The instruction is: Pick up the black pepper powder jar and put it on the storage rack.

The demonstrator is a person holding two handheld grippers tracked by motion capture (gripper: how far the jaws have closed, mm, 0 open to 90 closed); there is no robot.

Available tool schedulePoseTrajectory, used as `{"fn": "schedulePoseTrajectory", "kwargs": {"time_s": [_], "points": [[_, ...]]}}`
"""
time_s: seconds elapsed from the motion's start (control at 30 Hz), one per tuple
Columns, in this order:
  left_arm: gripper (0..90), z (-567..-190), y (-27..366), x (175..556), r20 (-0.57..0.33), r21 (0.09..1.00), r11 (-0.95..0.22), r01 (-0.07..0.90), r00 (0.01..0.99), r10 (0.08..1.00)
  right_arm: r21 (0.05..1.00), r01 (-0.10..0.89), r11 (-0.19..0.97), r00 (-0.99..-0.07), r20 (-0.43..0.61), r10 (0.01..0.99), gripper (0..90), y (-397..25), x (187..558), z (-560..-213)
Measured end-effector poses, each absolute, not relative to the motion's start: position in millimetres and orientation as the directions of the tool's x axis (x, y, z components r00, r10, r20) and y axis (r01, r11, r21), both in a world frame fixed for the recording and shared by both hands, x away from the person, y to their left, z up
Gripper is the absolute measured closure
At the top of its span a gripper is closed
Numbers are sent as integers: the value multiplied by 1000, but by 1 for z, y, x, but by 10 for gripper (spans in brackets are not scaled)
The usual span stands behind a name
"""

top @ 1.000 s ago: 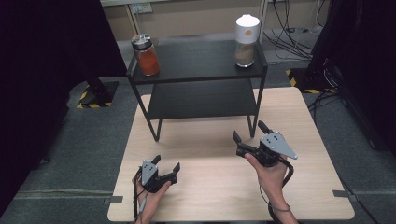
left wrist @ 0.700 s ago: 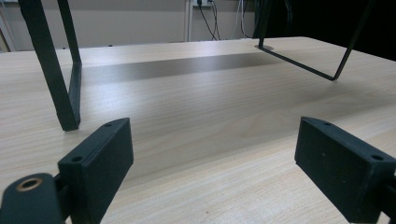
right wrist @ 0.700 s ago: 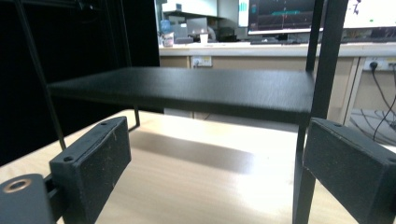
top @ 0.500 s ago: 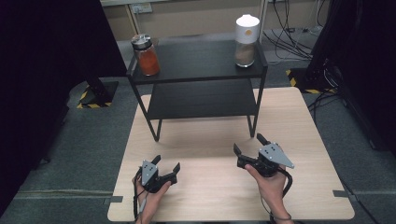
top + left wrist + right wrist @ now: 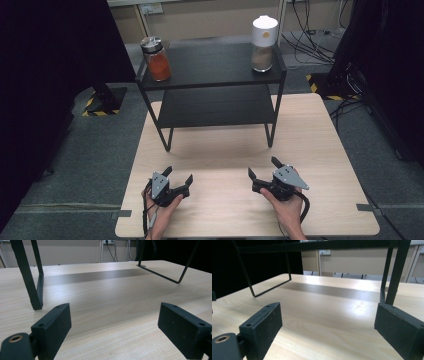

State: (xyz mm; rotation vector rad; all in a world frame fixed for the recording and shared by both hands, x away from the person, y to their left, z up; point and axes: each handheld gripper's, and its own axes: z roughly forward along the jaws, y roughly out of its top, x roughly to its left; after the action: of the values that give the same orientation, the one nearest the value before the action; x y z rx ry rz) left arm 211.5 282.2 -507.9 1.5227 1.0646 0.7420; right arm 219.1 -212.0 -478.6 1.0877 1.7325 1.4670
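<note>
Shelf (image 5: pixel 35 285): in both gripper views the upper tiers are cut off by the top edge, leaving legs and base bars. Jar (image 5: pixel 159 60) and canister (image 5: pixel 263 44) on the shelf: labels too small to read. Forearms cut off by the bottom edge.

The table (image 5: pixel 320 150) is pale wood with fine grain lines, smooth, with a soft shine where light falls on it. The rack (image 5: pixel 215 65) near the far edge of the table looks like black metal, matt on the shelves and thin legs. On its top shelf, the jar at the left corner (image 5: pixel 156 60) is clear shiny glass with a silvery metal lid. The jar at the right corner (image 5: pixel 263 42) is clear at the bottom, with a smooth white plastic top. The left gripper (image 5: pixel 176 181) and right gripper (image 5: pixel 263 173) are matt black plastic, a bit grainy on the pads (image 5: pixel 53 325). A small brass-looking ring (image 5: pixel 222 339) sits in one.
</note>
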Motion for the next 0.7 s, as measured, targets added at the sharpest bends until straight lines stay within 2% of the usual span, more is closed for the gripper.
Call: {"fn": "schedulePoseTrajectory", "kwargs": {"time_s": [0.7], "points": [[110, -508, 283, 212, -89, 971, -11, 237, 405, 910, 965, 255, 67, -470, 63, 880, 80, -212, 215, -495]]}}
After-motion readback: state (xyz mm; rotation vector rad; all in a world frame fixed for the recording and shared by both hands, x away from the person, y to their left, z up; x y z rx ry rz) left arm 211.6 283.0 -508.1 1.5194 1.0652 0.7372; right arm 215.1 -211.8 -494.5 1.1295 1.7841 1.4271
